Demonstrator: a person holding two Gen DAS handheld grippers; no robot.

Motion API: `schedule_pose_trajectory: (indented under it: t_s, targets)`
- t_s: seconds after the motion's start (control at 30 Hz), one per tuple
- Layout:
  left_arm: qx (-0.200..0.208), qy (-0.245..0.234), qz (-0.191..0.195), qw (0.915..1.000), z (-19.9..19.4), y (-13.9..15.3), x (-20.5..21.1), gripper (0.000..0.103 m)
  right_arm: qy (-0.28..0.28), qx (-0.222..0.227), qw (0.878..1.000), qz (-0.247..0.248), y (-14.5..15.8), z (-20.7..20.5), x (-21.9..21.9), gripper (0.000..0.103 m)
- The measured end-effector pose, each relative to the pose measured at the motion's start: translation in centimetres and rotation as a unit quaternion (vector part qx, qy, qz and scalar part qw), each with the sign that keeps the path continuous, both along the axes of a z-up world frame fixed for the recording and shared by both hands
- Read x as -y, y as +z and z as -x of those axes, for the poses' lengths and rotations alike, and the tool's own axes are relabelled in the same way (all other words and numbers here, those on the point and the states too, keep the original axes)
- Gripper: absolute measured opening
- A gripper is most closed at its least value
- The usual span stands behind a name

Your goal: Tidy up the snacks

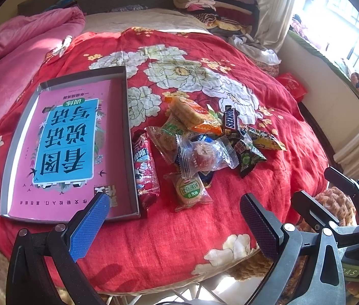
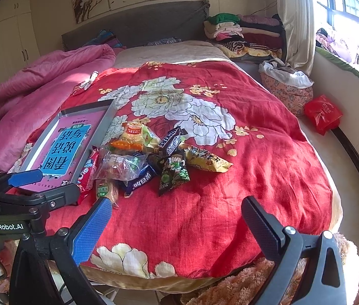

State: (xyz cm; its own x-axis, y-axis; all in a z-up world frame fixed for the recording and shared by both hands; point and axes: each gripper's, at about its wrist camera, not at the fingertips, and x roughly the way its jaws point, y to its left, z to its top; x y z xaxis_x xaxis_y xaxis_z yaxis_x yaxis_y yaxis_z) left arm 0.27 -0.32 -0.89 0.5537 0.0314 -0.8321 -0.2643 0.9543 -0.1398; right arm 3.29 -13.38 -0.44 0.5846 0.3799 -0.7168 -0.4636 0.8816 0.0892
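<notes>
Hovering at the bed's near edge, both the left gripper [image 1: 174, 221] and right gripper [image 2: 176, 225] stand spread and empty; the snacks [image 1: 199, 139] lie heaped beside the tray [image 1: 128, 117]; overlapping slick wrappers could slip or drag neighbours along.

Near free room: bare red quilt [image 2: 204, 216]
Obstacle, left: box [image 1: 129, 137] wall
Obstacle, centre: snack pile [image 1: 204, 139] touching box

Bright red quilt [image 1: 179, 228] with big white flowers, hot pink blanket [image 1: 14, 50] at 10 o'clock, pink-and-blue book cover inside the grey box [image 1: 126, 101].
</notes>
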Motion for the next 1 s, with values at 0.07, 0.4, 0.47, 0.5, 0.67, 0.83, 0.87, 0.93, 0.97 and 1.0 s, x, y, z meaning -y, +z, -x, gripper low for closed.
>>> schedule_pose_trajectory:
  t_s: [0.07,0.4,0.47,0.5,0.67,0.83,0.87,0.93,0.97,1.0]
  targets:
    - [0.0,0.003,0.001,1.0,-0.1,0.0,-0.2,0.102,0.003,0.0,1.0,-0.001,-0.1,-0.2,-0.2,0.103]
    - [0.002,0.006,0.007,1.0,-1.3,0.3,-1.4,0.102,0.018,-0.005,1.0,-0.002,-0.8,-1.3,-1.1,0.103]
    - [0.0,0.004,0.007,1.0,-1.6,0.3,-1.4,0.102,0.022,-0.007,1.0,0.0,-1.0,-1.6,-1.3,0.103]
    - [-0.002,0.002,0.009,1.0,-1.9,0.3,-1.4,0.102,0.023,-0.008,1.0,0.0,-1.1,-1.7,-1.4,0.103]
    - [-0.009,-0.007,0.019,0.9998,-3.3,0.2,-1.4,0.102,0.034,-0.018,0.999,-0.005,-1.5,-2.3,-1.9,0.103]
    - [-0.006,-0.004,0.021,0.9998,-5.4,0.7,-2.1,0.102,0.063,-0.013,0.998,-0.016,-1.7,-2.5,-3.1,0.102]
    - [-0.007,-0.002,0.018,0.9998,-5.8,0.7,-2.2,0.102,0.067,-0.014,0.998,-0.018,-1.7,-2.5,-3.3,0.102]
    - [-0.013,-0.002,0.016,0.9998,-6.7,0.6,-2.3,0.102,0.074,-0.01,0.997,-0.026,-1.7,-2.4,-3.4,0.103]
    - [-0.017,-0.003,0.016,0.9997,-7.2,0.5,-2.4,0.102,0.077,-0.01,0.997,-0.03,-1.7,-2.4,-3.6,0.102]
    - [-0.023,-0.008,0.019,0.9995,-7.7,0.3,-2.4,0.102,0.079,-0.012,0.996,-0.036,-1.7,-2.5,-3.6,0.102]
